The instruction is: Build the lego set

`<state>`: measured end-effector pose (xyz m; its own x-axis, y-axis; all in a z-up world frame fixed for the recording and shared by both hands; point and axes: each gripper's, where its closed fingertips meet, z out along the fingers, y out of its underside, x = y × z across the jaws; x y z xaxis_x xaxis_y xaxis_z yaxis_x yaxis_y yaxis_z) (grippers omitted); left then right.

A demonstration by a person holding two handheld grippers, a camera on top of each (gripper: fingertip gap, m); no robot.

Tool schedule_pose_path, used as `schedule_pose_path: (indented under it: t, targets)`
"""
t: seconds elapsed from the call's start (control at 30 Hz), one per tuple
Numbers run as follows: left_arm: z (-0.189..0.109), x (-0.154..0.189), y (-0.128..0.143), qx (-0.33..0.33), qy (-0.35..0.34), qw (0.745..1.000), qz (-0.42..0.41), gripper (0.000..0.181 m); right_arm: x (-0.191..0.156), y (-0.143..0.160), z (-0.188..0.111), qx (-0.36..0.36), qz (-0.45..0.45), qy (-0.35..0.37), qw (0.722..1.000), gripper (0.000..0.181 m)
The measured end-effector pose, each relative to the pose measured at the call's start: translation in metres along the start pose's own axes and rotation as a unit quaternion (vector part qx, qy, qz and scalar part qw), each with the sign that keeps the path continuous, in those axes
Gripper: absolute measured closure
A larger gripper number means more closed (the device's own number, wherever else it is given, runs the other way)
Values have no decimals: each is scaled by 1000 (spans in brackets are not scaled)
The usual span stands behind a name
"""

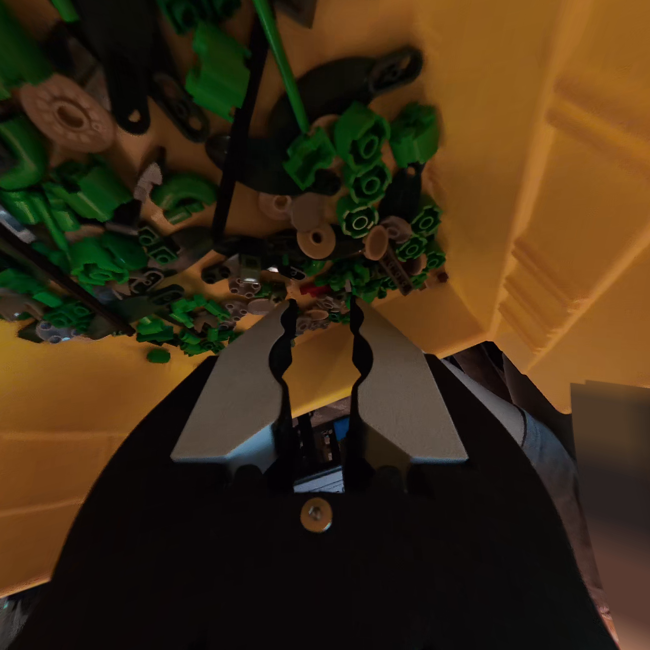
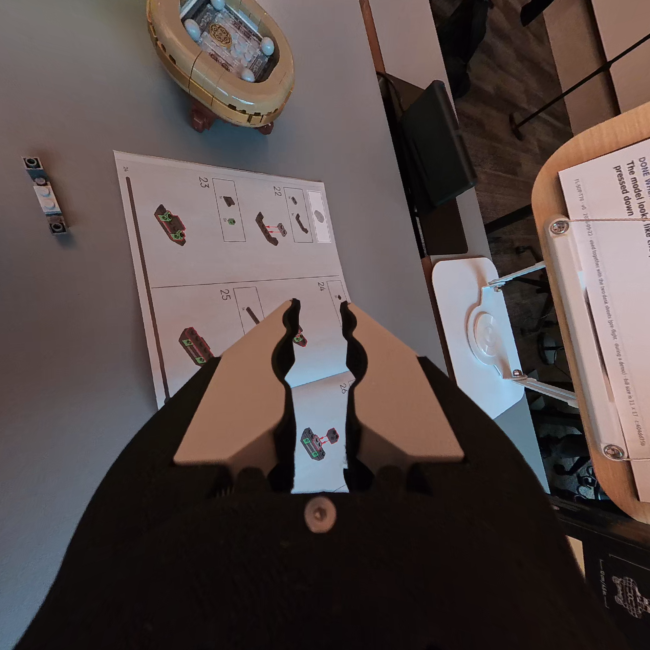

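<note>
In the left wrist view my left gripper is open and empty, its tips at the near edge of a heap of loose Lego pieces in a yellow bin: green, black, tan and grey parts, with a small red piece just beyond the tips. In the right wrist view my right gripper is open and empty above the open instruction booklet on the grey table. A tan oval Lego pot stands beyond the booklet. A small grey and white brick strip lies at the left.
The table's right edge drops to a wood floor with a dark case. A white stand base and a wooden board carrying a printed sheet sit at the right. The bin's ribbed walls rise on the right. Spacing between my two grippers at the tips: around 45 centimetres.
</note>
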<state>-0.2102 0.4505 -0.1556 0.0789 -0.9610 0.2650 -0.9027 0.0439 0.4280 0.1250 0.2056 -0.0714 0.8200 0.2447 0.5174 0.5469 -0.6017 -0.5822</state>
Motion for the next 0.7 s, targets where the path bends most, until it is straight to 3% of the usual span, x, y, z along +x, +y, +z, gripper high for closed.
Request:
schedule_pose_path:
  t: [0.17, 0.3, 0.7]
  targets:
    - [8, 1, 5, -44, 5, 999, -10, 172, 1, 1, -1, 0, 2, 0, 1000, 159]
    - [6, -7, 9, -37, -16, 999, -5, 173, 1, 1, 0, -1, 2, 0, 1000, 159]
    - [-18, -41, 2, 53, -50, 995, -61, 180, -2, 4, 3, -8, 0, -4, 1000, 159]
